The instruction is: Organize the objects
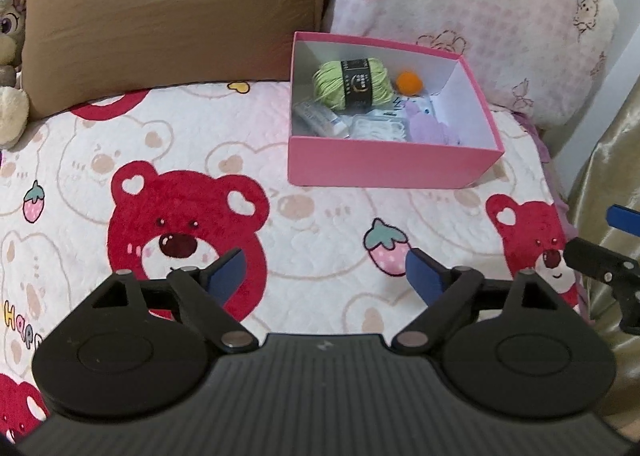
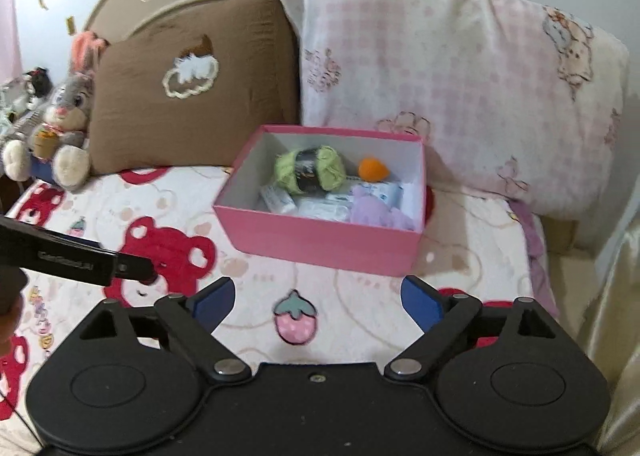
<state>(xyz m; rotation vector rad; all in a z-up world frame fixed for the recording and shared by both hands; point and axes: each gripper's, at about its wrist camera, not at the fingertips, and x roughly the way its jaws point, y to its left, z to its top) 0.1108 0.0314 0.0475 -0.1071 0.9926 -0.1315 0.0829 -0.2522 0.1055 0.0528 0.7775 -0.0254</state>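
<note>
My left gripper (image 1: 324,272) stands wide with nothing between its blue pads, hanging over the bear-print bedspread (image 1: 168,160) and tilted downward toward it; my right gripper (image 2: 318,302) is equally wide and empty, angled down a little less steeply over a strawberry print, near the front of the bed. Each shows at the edge of the other's view, so the two sit side by side, left of one another as expected, neither touching anything. Beyond them, on the far right part of the bed and just in front of the pink checked pillow (image 2: 460,76), sits the open pink box (image 1: 384,166), already loaded. I judge it a light cardboard box, stiff enough along the rim but likely to flex if squeezed mid-wall, so I would take it by opposite side walls near the corners, one gripper each. Inside, the green yarn skein (image 1: 352,82) looks soft and springy, best pinched across its black band; the orange pompom (image 1: 407,82) is tiny, fluffy and will squash to nothing. The white tube (image 1: 320,118) nearer the front wall seems smooth and could slip. A lilac soft item (image 1: 424,124) lies at the right; I cannot tell what it is. The brown cushion (image 1: 176,24) and a plush rabbit (image 2: 64,116) stand far left, well apart.
</note>
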